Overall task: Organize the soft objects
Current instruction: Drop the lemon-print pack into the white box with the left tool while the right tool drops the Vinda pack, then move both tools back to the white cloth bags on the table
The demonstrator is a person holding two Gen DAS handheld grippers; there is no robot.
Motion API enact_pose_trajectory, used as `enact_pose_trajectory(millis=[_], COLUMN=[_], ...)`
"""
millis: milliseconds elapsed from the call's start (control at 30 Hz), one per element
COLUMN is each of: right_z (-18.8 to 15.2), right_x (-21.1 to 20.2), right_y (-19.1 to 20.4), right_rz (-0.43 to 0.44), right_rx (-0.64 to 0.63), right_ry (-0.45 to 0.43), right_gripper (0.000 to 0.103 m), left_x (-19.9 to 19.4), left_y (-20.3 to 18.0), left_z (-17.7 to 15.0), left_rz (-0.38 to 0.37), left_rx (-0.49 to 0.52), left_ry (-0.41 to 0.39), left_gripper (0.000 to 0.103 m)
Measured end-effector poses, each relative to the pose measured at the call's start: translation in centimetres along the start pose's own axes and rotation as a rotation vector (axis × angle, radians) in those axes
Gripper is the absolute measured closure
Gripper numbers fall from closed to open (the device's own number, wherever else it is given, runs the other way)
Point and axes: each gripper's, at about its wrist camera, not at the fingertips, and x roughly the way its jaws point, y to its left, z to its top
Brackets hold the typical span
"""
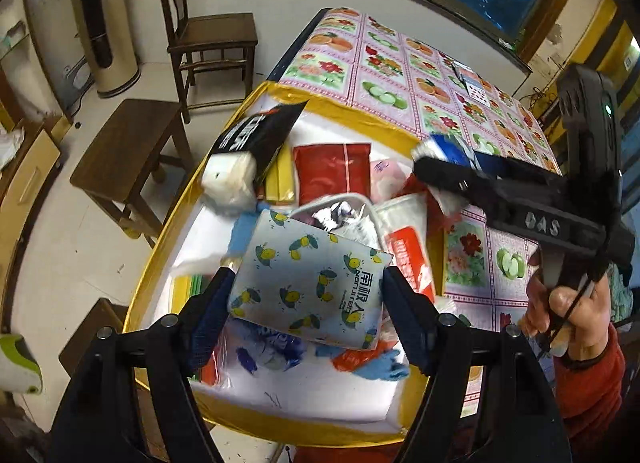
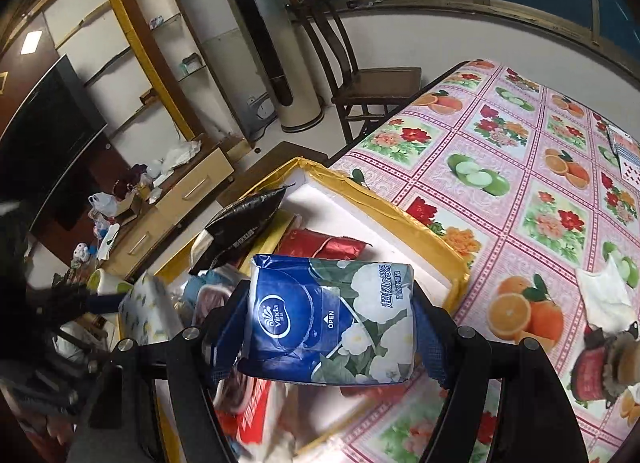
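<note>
My left gripper [image 1: 308,295] is shut on a white tissue pack with a lemon print [image 1: 308,279], held above a white foam box with a yellow taped rim [image 1: 332,103]. That pack shows at the left in the right wrist view as the lemon-print pack [image 2: 148,311]. My right gripper [image 2: 332,327] is shut on a blue Vinda tissue pack with white flowers [image 2: 332,319], over the foam box's near corner [image 2: 440,247]. In the left wrist view the right gripper [image 1: 432,161] reaches in from the right with the blue pack [image 1: 452,149] at its tip.
The box holds a black-wrapped tissue pack [image 1: 248,151], a red pack [image 1: 332,171], yellow packs, blue cloth and other soft packets. A fruit-and-flower tablecloth [image 2: 520,183] covers the table. A crumpled tissue [image 2: 604,295] and a small red item lie on it. Chair [image 1: 208,35] and stools stand beside.
</note>
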Motion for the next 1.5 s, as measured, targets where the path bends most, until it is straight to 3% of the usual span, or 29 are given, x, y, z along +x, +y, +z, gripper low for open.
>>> enact_pose_trajectory(millis=[67,200,433,600,767,933,1167,1500], right_z=[0.6,0.2,-1.0,-2.6,-4.9,-9.3,-15.0,-20.3], right_x=[1.6,2.3,-0.7,-3.0,-6.9,-12.0,-15.9,-19.8], right_y=[0.3,-0.7,-1.5,-1.4,-1.6,-3.4,-6.4,-11.2], right_rz=[-0.002,0.018,0.027,0.045,0.06,0.078,-0.056,-0.178], right_rx=[0.029,0.122,0.136,0.136,0.117,0.157,0.187,0.31], right_ry=[0.009,0.03,-0.006,-0.019,-0.075,-0.186,-0.221,-0.275], right_gripper=[0.026,0.026,0.022,0.022,0.022,0.012,0.012,0.012], left_x=[0.7,1.5,0.8,-0.9,-1.1,-2.1,-0.8,0.7], left_y=[1.0,1.5,2.1,2.1,1.2,-1.8,-8.6,-17.2], left_z=[-1.1,-2.2,-3.1,-3.6,-3.8,-4.8,-6.7,-7.3], left_rz=[-0.026,0.008,0.022,0.089,0.109,0.182,0.23,0.168], left_rx=[-0.039,-0.088,-0.155,-0.183,-0.18,-0.149,-0.084,0.063], left_ry=[0.006,-0.028,-0.093,-0.178,-0.189,-0.28,-0.376,-0.382], left_gripper=[0.028,0.024,0.022,0.022,0.022,0.022,0.022,0.022])
